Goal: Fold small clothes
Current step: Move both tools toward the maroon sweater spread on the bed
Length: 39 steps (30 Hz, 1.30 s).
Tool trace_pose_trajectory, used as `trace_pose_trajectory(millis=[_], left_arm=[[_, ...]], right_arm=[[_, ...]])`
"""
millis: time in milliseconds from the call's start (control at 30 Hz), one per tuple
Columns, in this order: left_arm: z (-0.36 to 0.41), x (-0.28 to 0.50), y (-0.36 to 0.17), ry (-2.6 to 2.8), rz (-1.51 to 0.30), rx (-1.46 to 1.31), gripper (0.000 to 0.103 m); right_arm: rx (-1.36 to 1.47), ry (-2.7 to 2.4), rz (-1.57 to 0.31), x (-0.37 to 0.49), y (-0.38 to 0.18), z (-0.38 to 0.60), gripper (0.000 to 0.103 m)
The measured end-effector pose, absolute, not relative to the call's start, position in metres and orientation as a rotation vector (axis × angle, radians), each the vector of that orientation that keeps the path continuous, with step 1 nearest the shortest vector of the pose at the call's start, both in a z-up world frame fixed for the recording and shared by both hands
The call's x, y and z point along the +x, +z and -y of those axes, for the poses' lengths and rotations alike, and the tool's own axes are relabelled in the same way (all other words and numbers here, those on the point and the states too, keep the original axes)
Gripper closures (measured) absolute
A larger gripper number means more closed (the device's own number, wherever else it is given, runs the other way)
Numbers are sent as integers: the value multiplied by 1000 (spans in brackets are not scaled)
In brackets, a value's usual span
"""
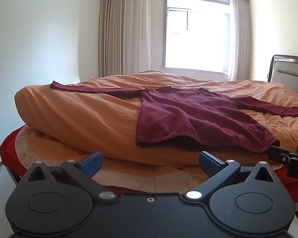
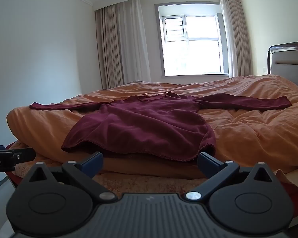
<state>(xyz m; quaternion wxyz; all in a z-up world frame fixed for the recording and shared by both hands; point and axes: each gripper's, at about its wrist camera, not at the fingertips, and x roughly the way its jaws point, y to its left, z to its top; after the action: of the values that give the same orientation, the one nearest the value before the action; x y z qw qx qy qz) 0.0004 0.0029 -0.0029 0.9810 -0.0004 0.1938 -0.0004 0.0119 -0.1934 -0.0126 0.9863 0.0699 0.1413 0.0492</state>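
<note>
A dark red long-sleeved top (image 1: 190, 115) lies flat on the orange duvet, sleeves spread to both sides, hem toward me and hanging a little over the duvet's edge. It also shows in the right wrist view (image 2: 141, 127). My left gripper (image 1: 150, 161) is open and empty, just short of the hem's left part. My right gripper (image 2: 150, 161) is open and empty, its fingers either side of the hem's right part, close below it. The right gripper's tip shows in the left wrist view (image 1: 288, 158); the left gripper's tip shows in the right wrist view (image 2: 12, 156).
The orange duvet (image 1: 89, 115) covers a bed with a red and patterned layer (image 1: 12, 148) under it. A padded headboard (image 2: 288, 59) stands at the right. A window (image 2: 190, 41) with curtains is behind the bed. A white wall is at the left.
</note>
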Motion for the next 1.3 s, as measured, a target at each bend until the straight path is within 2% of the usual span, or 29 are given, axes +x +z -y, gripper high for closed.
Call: trace_pose_trajectory(millis=[967, 1300], left_arm=[[-1, 4, -4, 0, -412, 14, 1], [15, 64, 21, -161, -460, 198, 1]], right_arm=[[168, 112, -329, 22, -16, 198, 0], [242, 10, -309, 46, 3, 229, 0]])
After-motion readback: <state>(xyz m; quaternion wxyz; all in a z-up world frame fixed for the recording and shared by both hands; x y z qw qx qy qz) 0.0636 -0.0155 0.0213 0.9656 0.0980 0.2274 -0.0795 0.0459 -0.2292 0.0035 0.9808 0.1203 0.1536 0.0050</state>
